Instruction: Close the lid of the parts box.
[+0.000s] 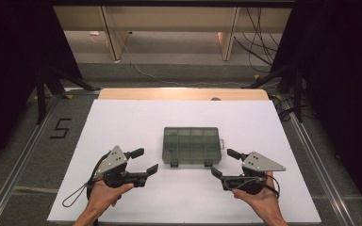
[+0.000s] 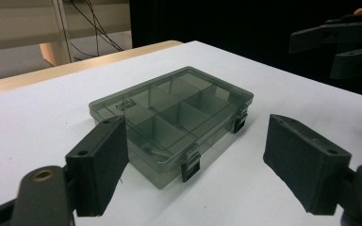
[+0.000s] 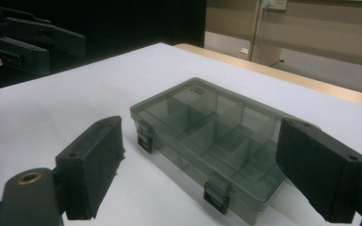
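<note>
— On the white worktop (image 1: 122, 117), near its middle, lies the smoky grey translucent plastic compartment box (image 1: 191, 145), flat, lid down, its two dark latches (image 2: 191, 165) on the side nearest the person. Why do you think it sits that way round?

— I'd judge so that the clasps can be reached from the front. The left gripper (image 1: 143, 162) and the right gripper (image 1: 226, 162) flank the box's front corners, one on each side, each angled in toward it.

— Are they holding anything?

— No. Both sets of jaws are spread wide and empty. In the left gripper view the box sits just beyond and between the two black pads; in the right gripper view (image 3: 193, 174) likewise, with the nearer latch (image 3: 217, 194) close ahead. Neither gripper touches the box.

— Anything inside it?

— Dividers show through the lid; the cells look empty, though a thin pale sliver in one near cell is too small to tell.

— What else is around? Anything in the way?

— A strip of bare wood edge (image 1: 184, 93) shows behind the white sheet. Beyond lie grey floor (image 1: 179, 47), loose cables (image 1: 259, 37), and pale furniture legs (image 1: 111, 33). A black "5" mark (image 1: 60, 128) sits on the floor at the left. Nothing lies between either gripper and the latches.
</note>
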`<state>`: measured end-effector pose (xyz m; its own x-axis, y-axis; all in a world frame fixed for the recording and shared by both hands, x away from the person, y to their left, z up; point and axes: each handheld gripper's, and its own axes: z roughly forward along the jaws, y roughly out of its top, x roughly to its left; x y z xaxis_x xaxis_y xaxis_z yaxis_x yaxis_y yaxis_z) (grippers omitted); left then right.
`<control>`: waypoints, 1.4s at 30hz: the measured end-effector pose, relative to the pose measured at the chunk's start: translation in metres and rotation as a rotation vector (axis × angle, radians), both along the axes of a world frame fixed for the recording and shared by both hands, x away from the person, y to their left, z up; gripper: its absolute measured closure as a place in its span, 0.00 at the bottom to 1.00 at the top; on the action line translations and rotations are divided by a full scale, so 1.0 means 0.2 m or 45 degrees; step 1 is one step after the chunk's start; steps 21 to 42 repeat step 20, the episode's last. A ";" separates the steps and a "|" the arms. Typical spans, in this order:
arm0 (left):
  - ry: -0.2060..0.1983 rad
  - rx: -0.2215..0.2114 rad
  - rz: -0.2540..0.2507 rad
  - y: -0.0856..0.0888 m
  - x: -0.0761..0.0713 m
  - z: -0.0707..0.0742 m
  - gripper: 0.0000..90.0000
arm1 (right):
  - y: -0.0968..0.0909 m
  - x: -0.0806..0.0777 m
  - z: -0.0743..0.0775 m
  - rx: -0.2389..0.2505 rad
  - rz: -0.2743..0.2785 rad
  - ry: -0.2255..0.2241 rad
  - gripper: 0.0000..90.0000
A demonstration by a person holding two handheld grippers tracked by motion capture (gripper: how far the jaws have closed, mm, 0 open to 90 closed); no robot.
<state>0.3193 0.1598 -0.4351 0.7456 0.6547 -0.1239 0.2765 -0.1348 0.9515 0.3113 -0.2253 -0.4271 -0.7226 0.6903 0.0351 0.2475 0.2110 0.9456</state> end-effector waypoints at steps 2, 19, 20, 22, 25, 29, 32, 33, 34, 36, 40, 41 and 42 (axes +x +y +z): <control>0.001 -0.004 0.003 0.00 -0.01 0.00 0.24 | 0.00 -0.01 0.00 0.010 -0.003 -0.006 0.19; 0.008 -0.007 -0.002 0.00 -0.01 -0.01 0.23 | -0.01 -0.01 -0.01 0.010 -0.007 -0.010 0.19; 0.008 -0.009 -0.001 0.00 -0.01 -0.01 0.23 | -0.01 -0.01 -0.01 0.009 -0.009 -0.010 0.19; 0.008 -0.009 -0.001 0.00 -0.01 -0.01 0.23 | -0.01 -0.01 -0.01 0.009 -0.009 -0.010 0.19; 0.008 -0.009 -0.001 0.00 -0.01 -0.01 0.23 | -0.01 -0.01 -0.01 0.009 -0.009 -0.010 0.19; 0.008 -0.009 -0.001 0.00 -0.01 -0.01 0.23 | -0.01 -0.01 -0.01 0.009 -0.009 -0.010 0.19; 0.008 -0.009 -0.001 0.00 -0.01 -0.01 0.23 | -0.01 -0.01 -0.01 0.009 -0.009 -0.010 0.19; 0.008 -0.009 -0.001 0.00 -0.01 -0.01 0.23 | -0.01 -0.01 -0.01 0.009 -0.009 -0.010 0.19; 0.008 -0.009 -0.001 0.00 -0.01 -0.01 0.23 | -0.01 -0.01 -0.01 0.009 -0.009 -0.010 0.19; 0.008 -0.009 -0.001 0.00 -0.01 -0.01 0.23 | -0.01 -0.01 -0.01 0.009 -0.009 -0.010 0.19; 0.008 -0.009 -0.001 0.00 -0.01 -0.01 0.23 | -0.01 -0.01 -0.01 0.009 -0.009 -0.010 0.19; 0.008 -0.009 -0.001 0.00 -0.01 -0.01 0.23 | -0.01 -0.01 -0.01 0.009 -0.009 -0.010 0.19; 0.008 -0.009 -0.001 0.00 -0.01 -0.01 0.23 | -0.01 -0.01 -0.01 0.009 -0.009 -0.010 0.19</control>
